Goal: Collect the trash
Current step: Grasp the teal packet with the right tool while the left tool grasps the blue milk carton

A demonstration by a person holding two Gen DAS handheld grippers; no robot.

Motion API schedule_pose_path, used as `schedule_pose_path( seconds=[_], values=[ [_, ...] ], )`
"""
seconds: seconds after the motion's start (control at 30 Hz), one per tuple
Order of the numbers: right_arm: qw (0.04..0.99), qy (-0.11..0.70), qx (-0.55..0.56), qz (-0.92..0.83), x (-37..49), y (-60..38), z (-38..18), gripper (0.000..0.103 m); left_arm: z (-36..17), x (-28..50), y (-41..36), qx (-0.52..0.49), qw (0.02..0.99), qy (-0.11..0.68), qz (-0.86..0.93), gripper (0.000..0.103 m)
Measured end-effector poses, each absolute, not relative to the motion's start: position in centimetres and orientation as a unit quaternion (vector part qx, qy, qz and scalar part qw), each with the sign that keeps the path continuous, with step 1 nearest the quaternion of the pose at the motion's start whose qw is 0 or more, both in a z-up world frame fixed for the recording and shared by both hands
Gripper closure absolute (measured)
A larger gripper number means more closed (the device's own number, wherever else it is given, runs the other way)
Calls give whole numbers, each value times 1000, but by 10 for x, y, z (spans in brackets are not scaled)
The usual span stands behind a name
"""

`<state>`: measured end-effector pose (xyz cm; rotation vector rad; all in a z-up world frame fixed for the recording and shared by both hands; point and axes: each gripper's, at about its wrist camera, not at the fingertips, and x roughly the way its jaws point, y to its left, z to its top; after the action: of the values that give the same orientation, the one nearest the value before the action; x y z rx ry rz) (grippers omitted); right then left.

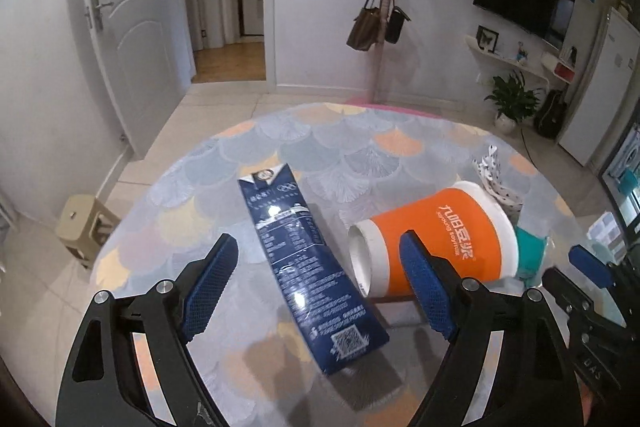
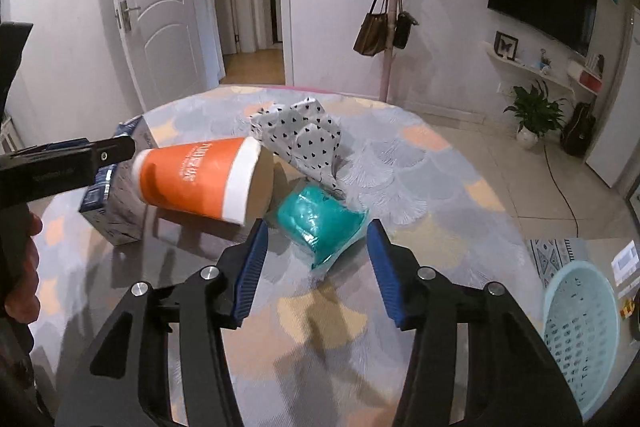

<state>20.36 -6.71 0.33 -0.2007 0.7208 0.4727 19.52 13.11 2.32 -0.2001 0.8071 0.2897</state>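
Left wrist view: the left gripper (image 1: 318, 261) hangs wide open, empty, over a dark blue flat carton (image 1: 308, 263) lying on the round patterned table (image 1: 340, 143) beside a toppled orange paper cup (image 1: 440, 243).

Right wrist view: the right gripper (image 2: 316, 247) stands half open, gripping nothing, around a teal crumpled wrapper (image 2: 320, 219); a heart-print crumpled paper (image 2: 304, 139) lies behind.

On table (image 1: 320, 131): carton (image 1: 308, 267) left, cup (image 1: 436, 243) on its side right of it, pouch (image 2: 320, 223) beyond cup, wrapping paper (image 2: 304, 139) behind.
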Motion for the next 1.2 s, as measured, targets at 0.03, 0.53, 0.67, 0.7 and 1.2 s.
schedule_pose_path(
  seconds=[0.03,0.53,0.67,0.7,1.2],
  values=[
    [902,352,-96,229,209,-66,1,55,19,197,132,-99,904,392,141,27],
    [865,401,-104,283,234,-54,-21,54,4,180,161,-128,896,415,90,51],
    [862,403,-114,285,232,-46,-24,54,2,181,165,-135,892,425,78,51],
    [862,404,-114,283,233,-44,-24,54,0,182,165,-135,891,427,79,51],
    [867,389,-86,299,199,-60,-13,66,5,149,155,-151,906,393,44,70]
  ],
)
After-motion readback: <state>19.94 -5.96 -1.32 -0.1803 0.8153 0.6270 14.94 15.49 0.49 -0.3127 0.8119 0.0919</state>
